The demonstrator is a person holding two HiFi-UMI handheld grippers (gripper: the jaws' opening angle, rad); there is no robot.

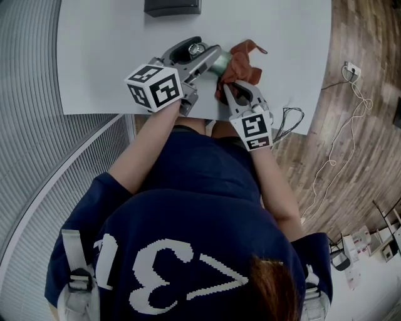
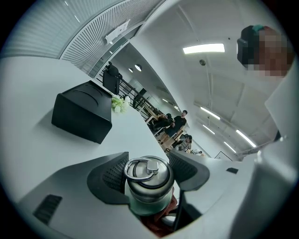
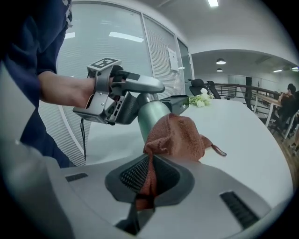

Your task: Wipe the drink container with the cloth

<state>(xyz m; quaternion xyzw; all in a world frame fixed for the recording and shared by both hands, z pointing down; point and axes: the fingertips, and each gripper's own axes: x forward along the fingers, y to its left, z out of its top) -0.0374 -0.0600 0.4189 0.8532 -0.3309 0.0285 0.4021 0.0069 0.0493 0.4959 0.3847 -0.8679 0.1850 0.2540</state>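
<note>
A pale green drink bottle (image 2: pixel 150 198) with a steel lid and ring (image 2: pixel 145 169) is held off the white table, my left gripper (image 2: pixel 148 172) shut on it just under the lid. In the head view the bottle (image 1: pixel 217 63) lies tilted between the two grippers, and the left gripper (image 1: pixel 200 57) reaches in from the left. A rust-red cloth (image 3: pixel 180 136) is pinched in my right gripper (image 3: pixel 150 173), which is shut on it. The cloth (image 1: pixel 241 68) is bunched against the bottle's green side (image 3: pixel 152 116).
A black box (image 2: pixel 83 112) stands on the white table (image 1: pixel 106 50) at the far side, also seen as the black box (image 1: pixel 172 7) at the top of the head view. The table's near edge runs just under the grippers. Wood floor with a cable (image 1: pixel 341 144) lies to the right.
</note>
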